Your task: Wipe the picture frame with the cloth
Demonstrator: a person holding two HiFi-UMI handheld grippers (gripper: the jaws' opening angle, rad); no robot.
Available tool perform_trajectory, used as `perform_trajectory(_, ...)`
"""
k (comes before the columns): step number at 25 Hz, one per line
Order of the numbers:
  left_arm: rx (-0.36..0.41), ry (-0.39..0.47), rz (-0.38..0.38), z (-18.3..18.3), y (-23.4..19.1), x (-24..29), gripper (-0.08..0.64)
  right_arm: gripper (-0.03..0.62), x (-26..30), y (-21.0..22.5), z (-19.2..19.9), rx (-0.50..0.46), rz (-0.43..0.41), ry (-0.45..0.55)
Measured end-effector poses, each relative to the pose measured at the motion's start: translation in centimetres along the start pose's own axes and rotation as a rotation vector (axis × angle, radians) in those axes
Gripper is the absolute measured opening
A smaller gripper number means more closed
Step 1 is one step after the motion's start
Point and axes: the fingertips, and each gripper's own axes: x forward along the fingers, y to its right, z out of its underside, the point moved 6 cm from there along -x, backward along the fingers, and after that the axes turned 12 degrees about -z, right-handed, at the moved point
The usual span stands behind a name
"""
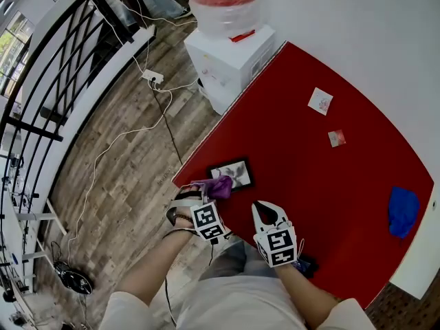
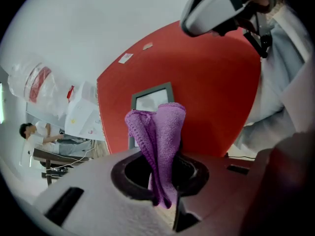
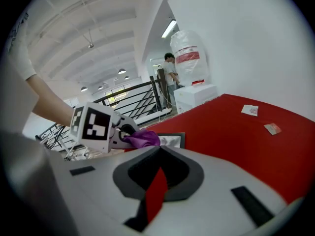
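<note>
Table (image 1: 323,184) stands against wall (image 1: 357,40); both grippers at its near edge.

- Picture frame (image 1: 237,172) lies flat on table, near-left corner, close to left edge.
- Cloth (image 1: 220,186) pinched in left gripper (image 1: 208,190), over frame's near-left corner; contact unclear.
- Right gripper (image 1: 267,210) just right of left one, above table, clear of frame, jaws slightly apart w/ nothing between.
- Card (image 1: 320,101) on far side nr wall; second card (image 1: 336,137) just nearer.
- Other cloth (image 1: 403,210) at right edge, well apart from frame.
- Water dispenser (image 1: 230,53) on floor (image 1: 130,170) beyond table's far-left corner, bottle (image 1: 223,2) on top.
- Power strip (image 1: 152,77) left of dispenser; cables (image 1: 124,136) trail twd railing (image 1: 55,88), further left.
</note>
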Motion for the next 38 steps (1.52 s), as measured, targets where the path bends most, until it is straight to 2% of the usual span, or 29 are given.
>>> perform_trajectory(5, 0.019, 0.016, 0.054, -0.4, 3.4, -2.6, 0.060, 0.005, 0.0, -0.2, 0.3, -0.002, -0.011, -0.003)
perform_trajectory(9, 0.021, 0.016, 0.045, -0.5, 3.6, -3.0, 0.061, 0.005, -0.1, -0.2, 0.6, -0.001, -0.012, -0.005)
perform_trajectory(13, -0.053, 0.044, 0.015, -1.2, 1.3, -2.8, 0.061, 0.005, -0.6, -0.3, 0.7, 0.000, -0.011, -0.005)
perform_trajectory(17, -0.128, 0.010, -0.064, -1.6, -3.5, -0.4, 0.061, 0.005, -1.3, 0.0, 1.2, 0.015, -0.001, -0.001)
perform_trajectory(19, -0.108, -0.021, -0.109, -1.9, -5.1, 1.3, 0.061, 0.005, -1.5, 0.2, 1.4, 0.024, 0.007, 0.000)
perform_trajectory(21, -0.062, -0.068, -0.123, -1.8, -5.7, 2.7, 0.061, 0.005, -1.7, 0.3, 1.5, 0.028, 0.011, 0.001)
perform_trajectory(24, -0.021, -0.099, -0.109, -1.9, -5.3, 3.7, 0.061, 0.005, -2.2, 0.7, 1.6, 0.035, 0.021, 0.002)
perform_trajectory(31, -0.011, -0.091, -0.065, -2.8, -4.0, 3.1, 0.061, 0.005, -2.6, 1.8, 2.0, 0.051, 0.032, -0.005)
perform_trajectory(38, -0.035, -0.053, 0.022, -3.3, 1.0, -0.5, 0.061, 0.005, -1.4, 1.1, 1.7, 0.042, -0.003, -0.001)
